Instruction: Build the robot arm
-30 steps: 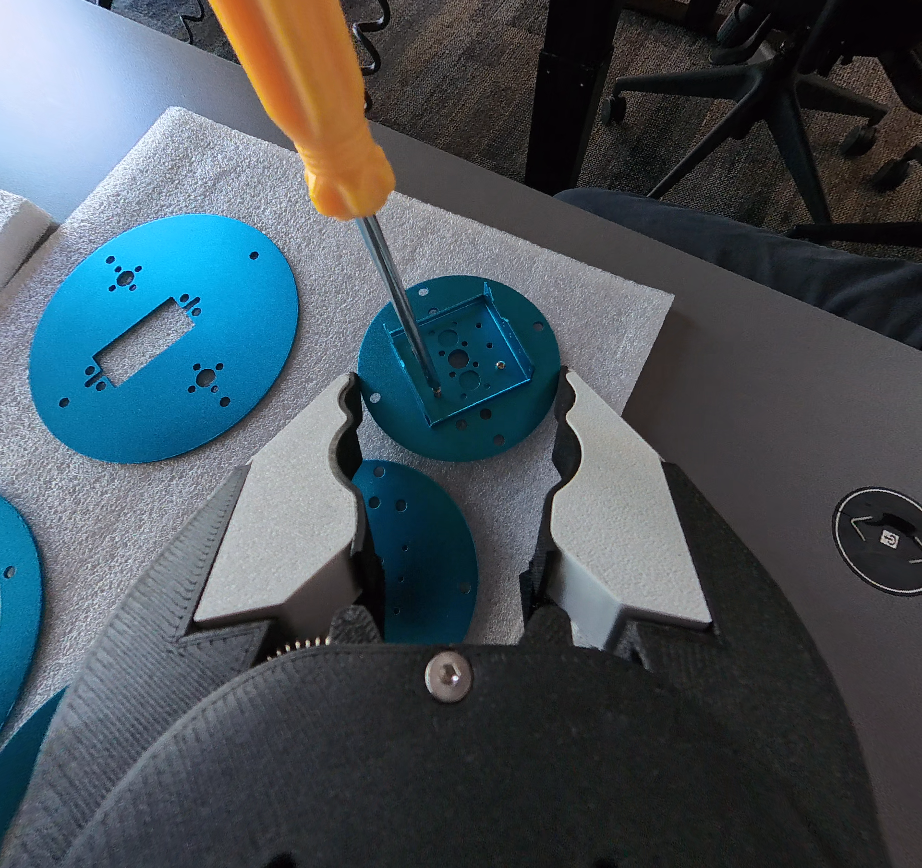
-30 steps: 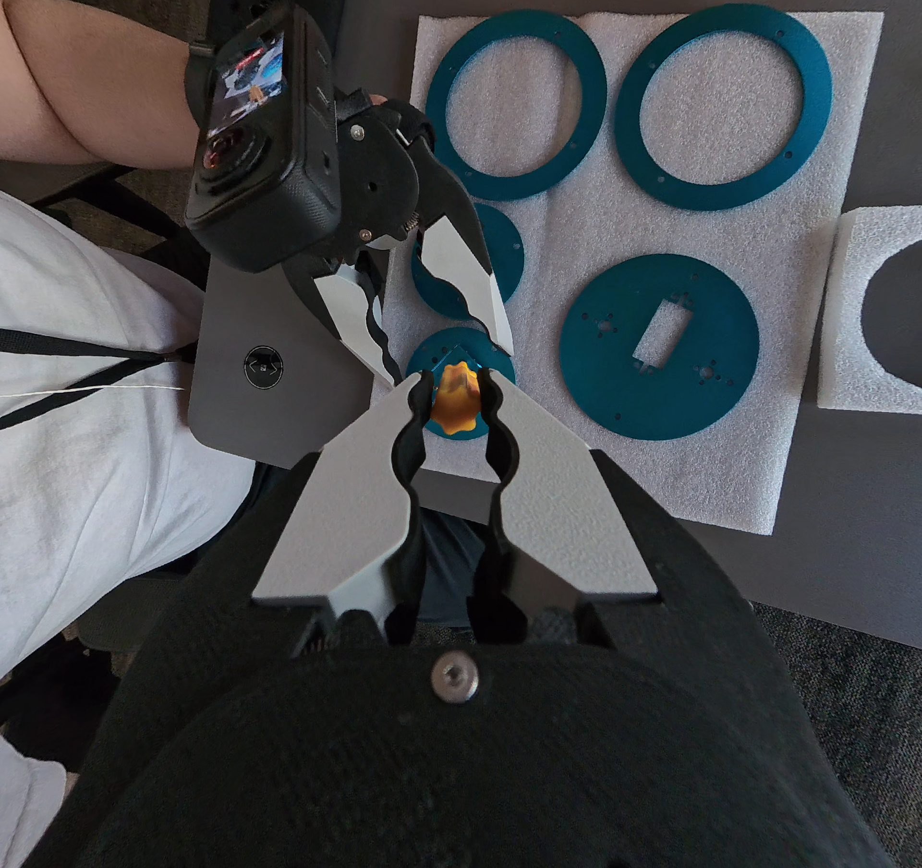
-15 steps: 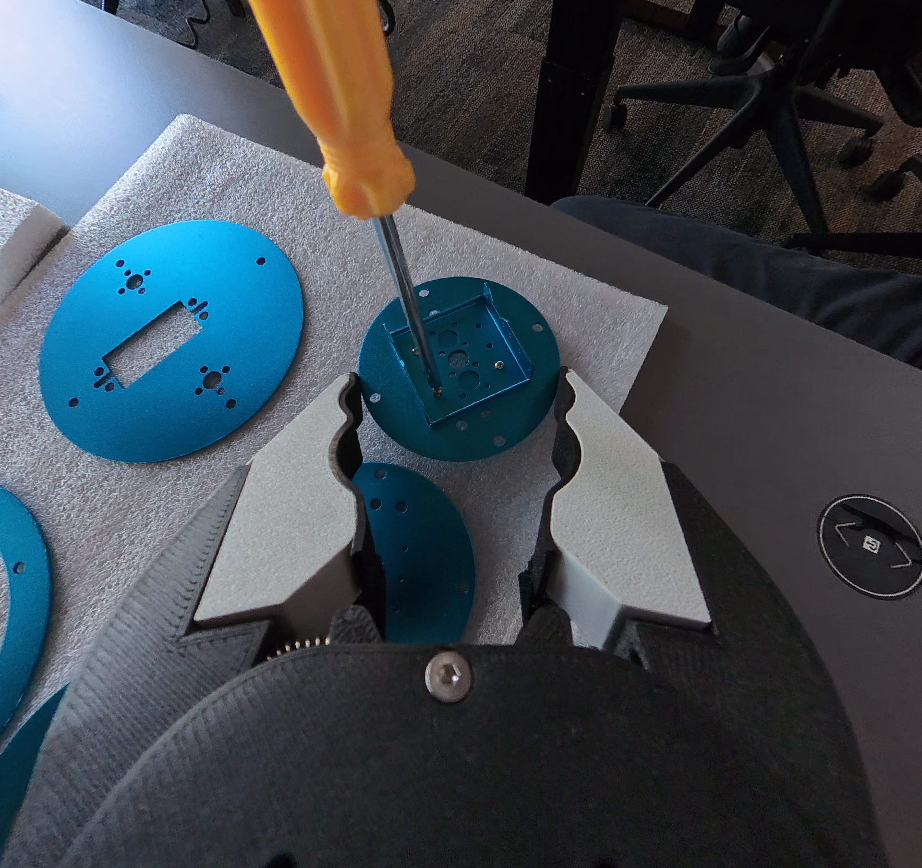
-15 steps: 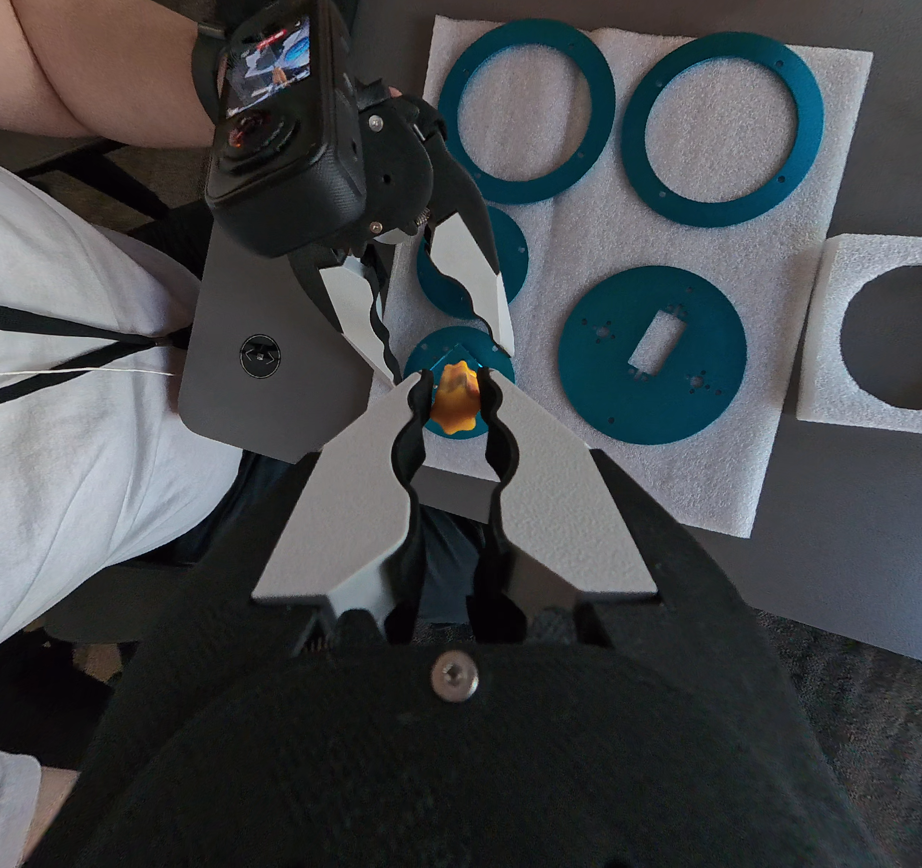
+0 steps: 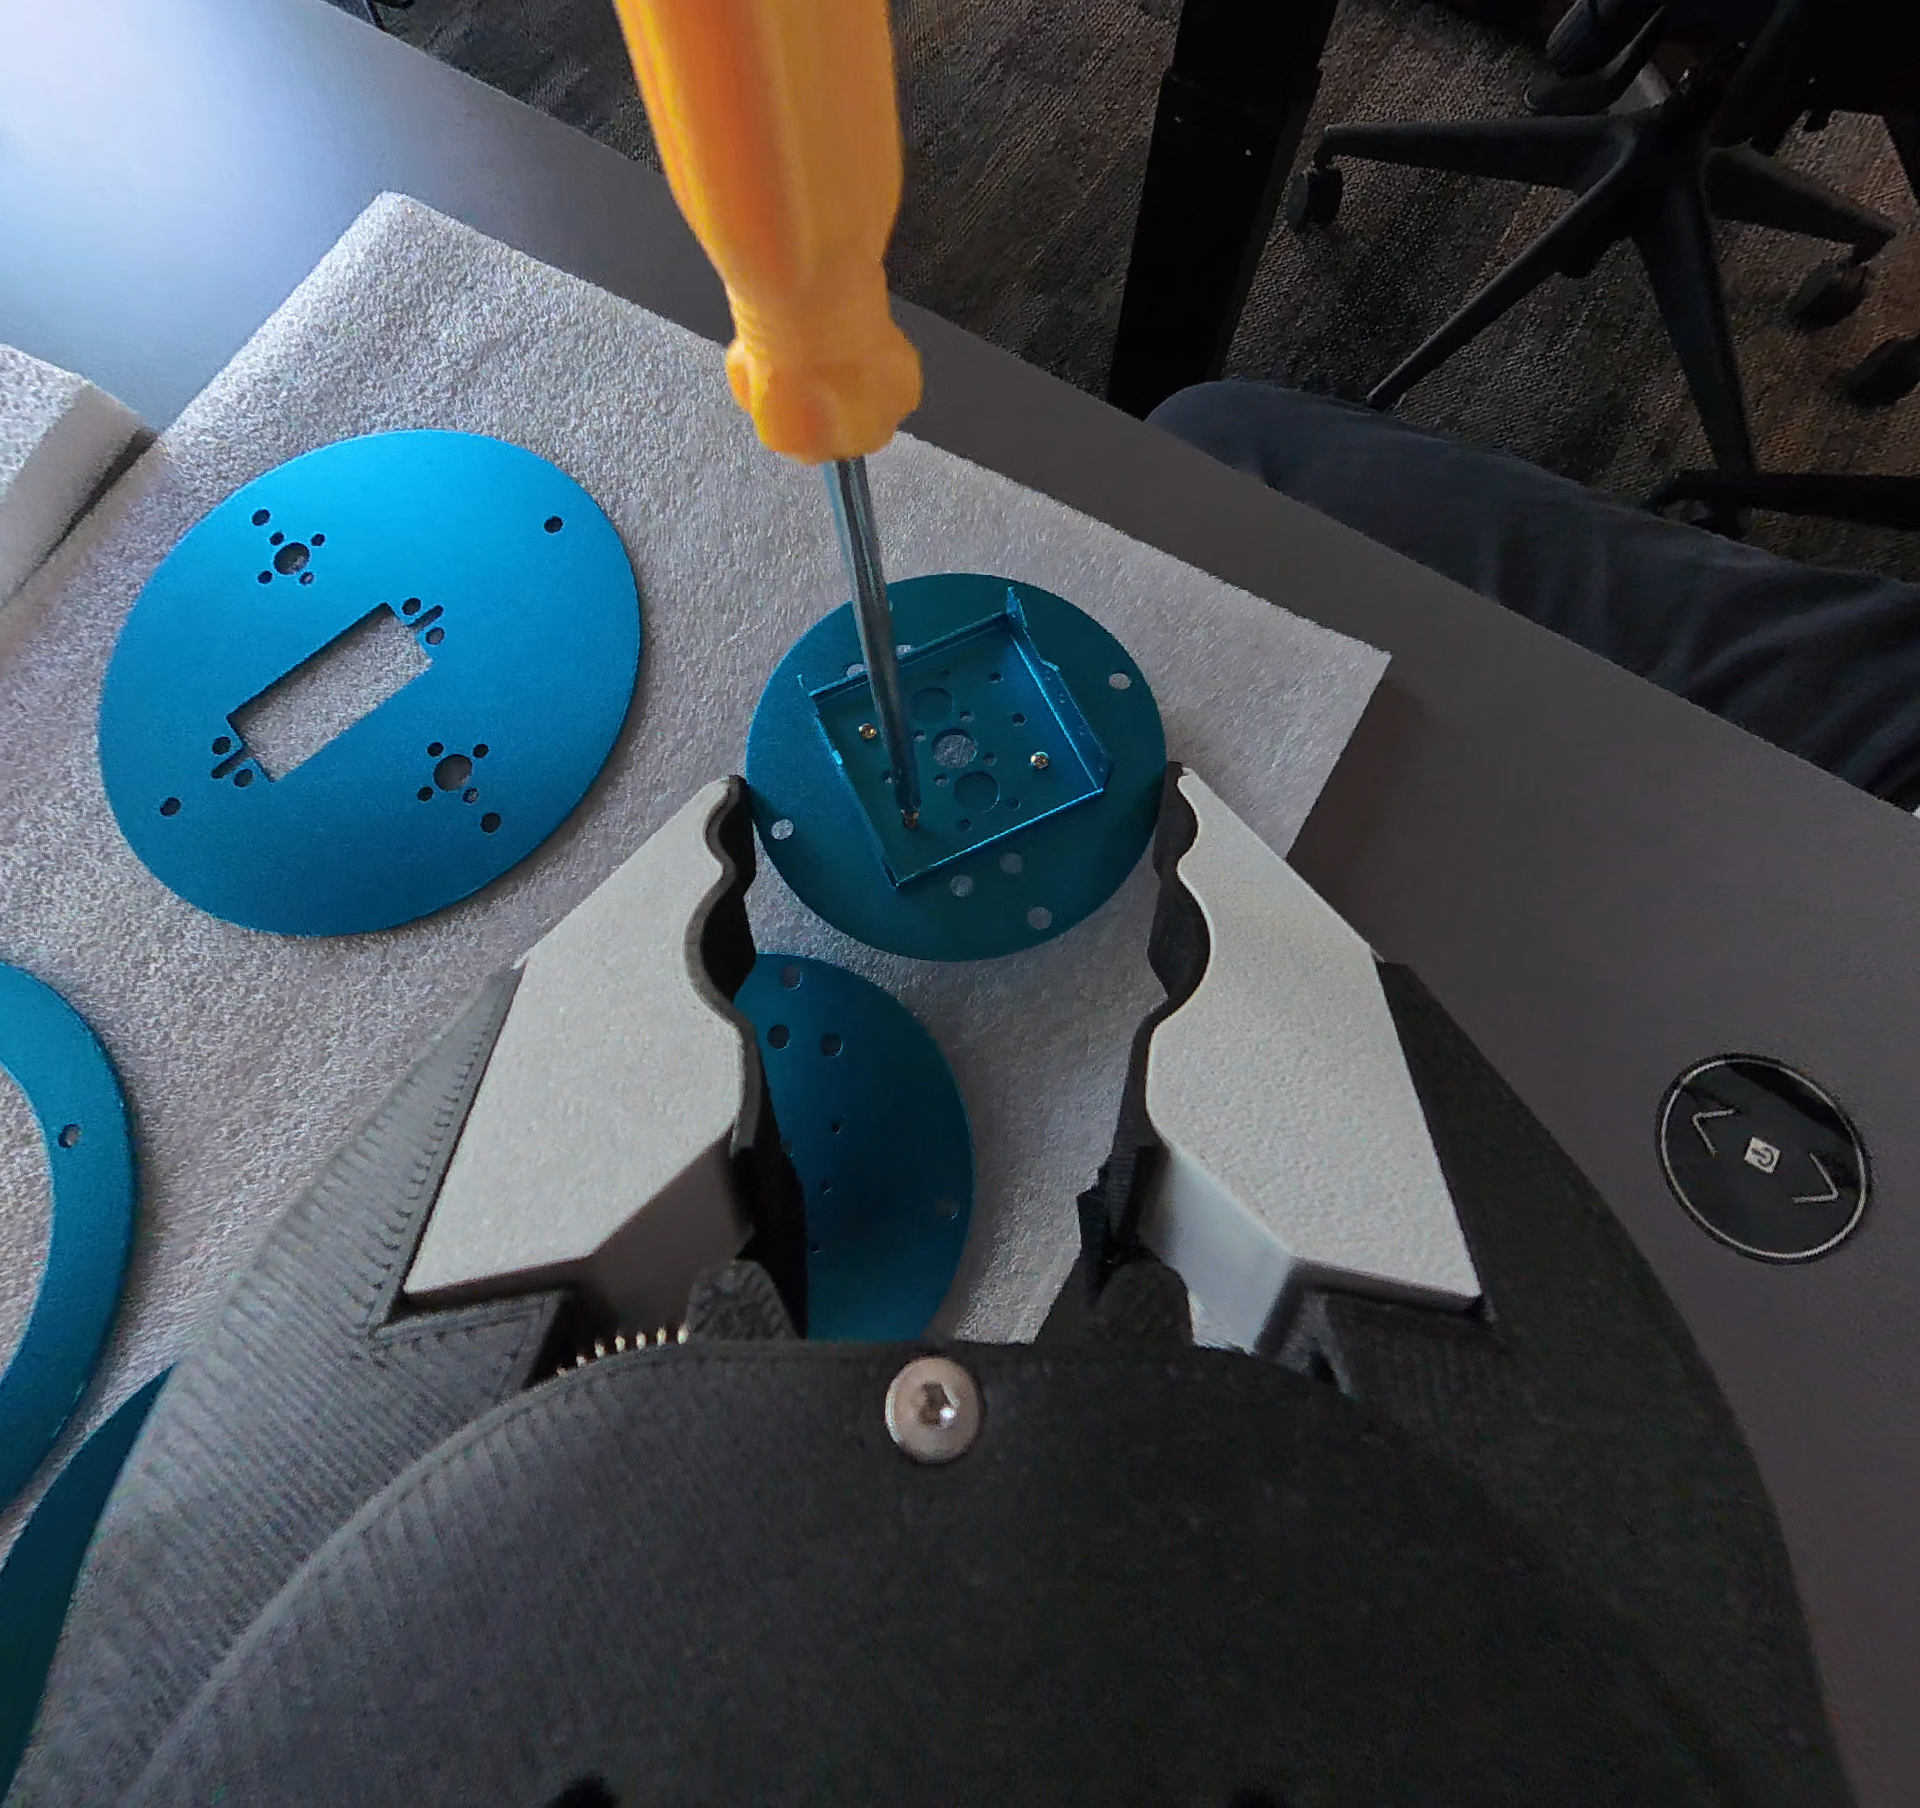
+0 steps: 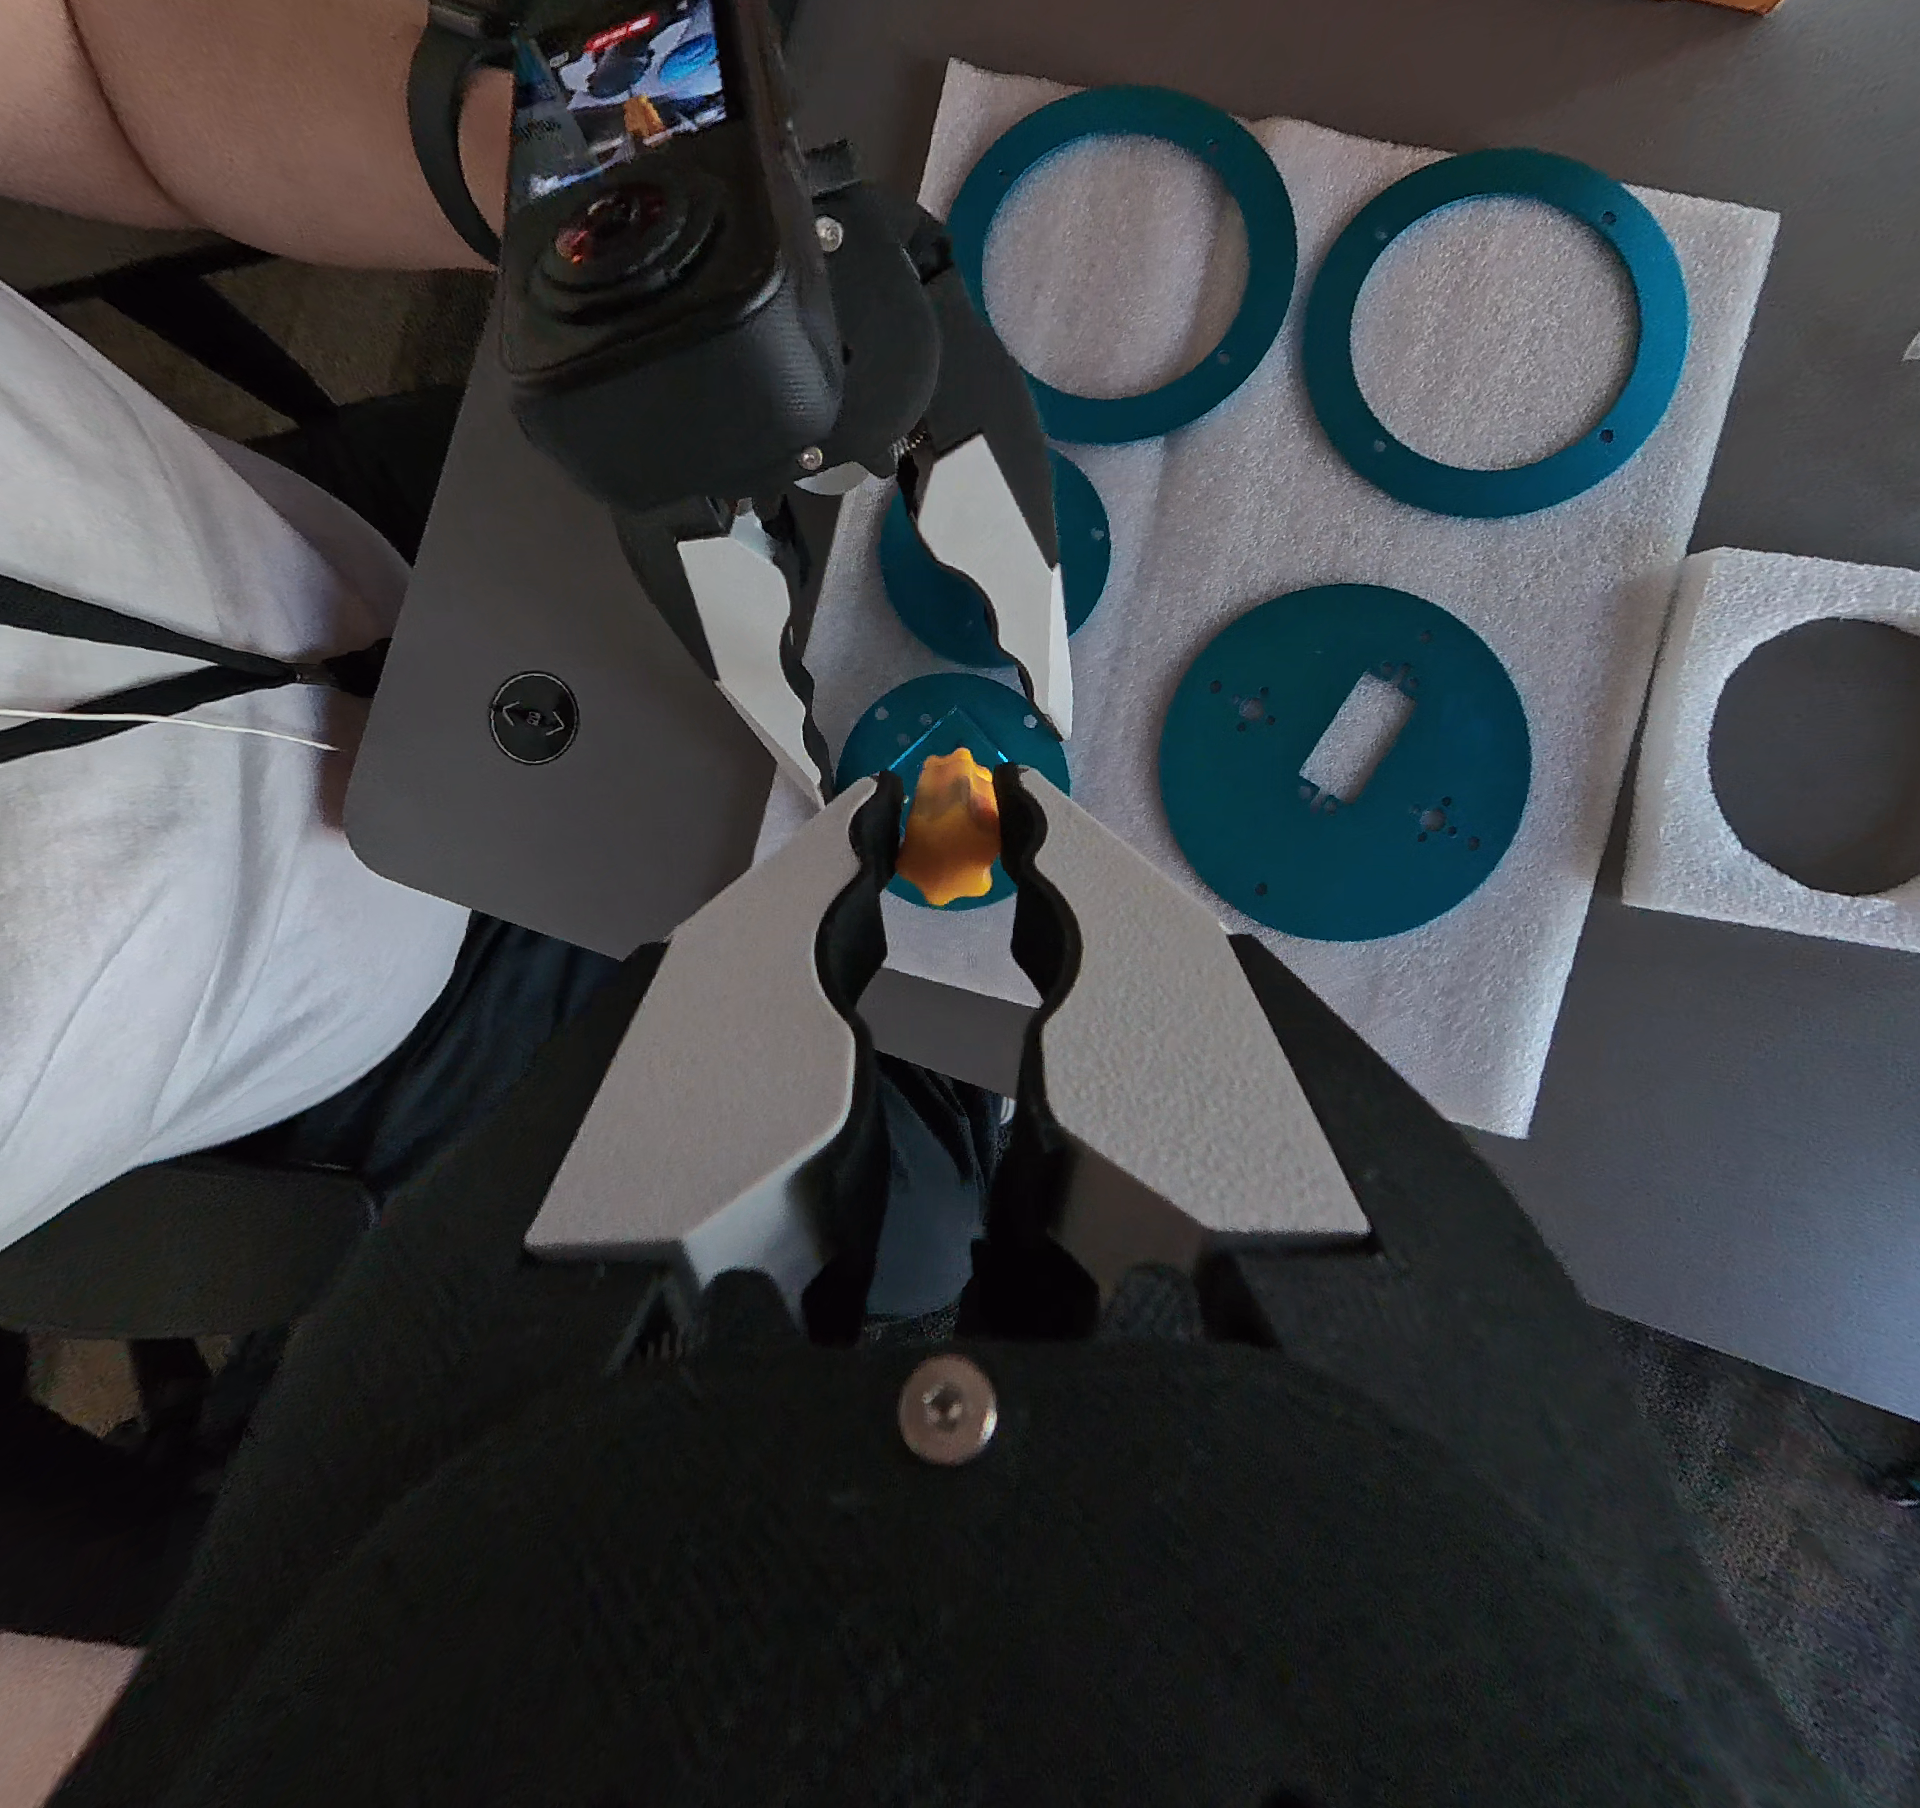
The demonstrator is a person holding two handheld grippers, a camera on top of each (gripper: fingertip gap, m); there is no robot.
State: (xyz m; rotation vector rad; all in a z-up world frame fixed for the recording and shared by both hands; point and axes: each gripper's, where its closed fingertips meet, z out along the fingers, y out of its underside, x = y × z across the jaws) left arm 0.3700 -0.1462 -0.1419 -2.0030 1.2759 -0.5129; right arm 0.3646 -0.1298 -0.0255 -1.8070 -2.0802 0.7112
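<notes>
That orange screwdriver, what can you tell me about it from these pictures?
The screwdriver has a fluted, translucent orange handle, plastic by its look, and a thin shiny metal shaft. It stands nearly upright, leaning slightly. The right hand-held gripper is shut on the handle. Its tip sits on a small screw inside the square blue bracket mounted on a small round blue plate, which lies on white foam. The left hand-held gripper is open beside that plate.
</notes>
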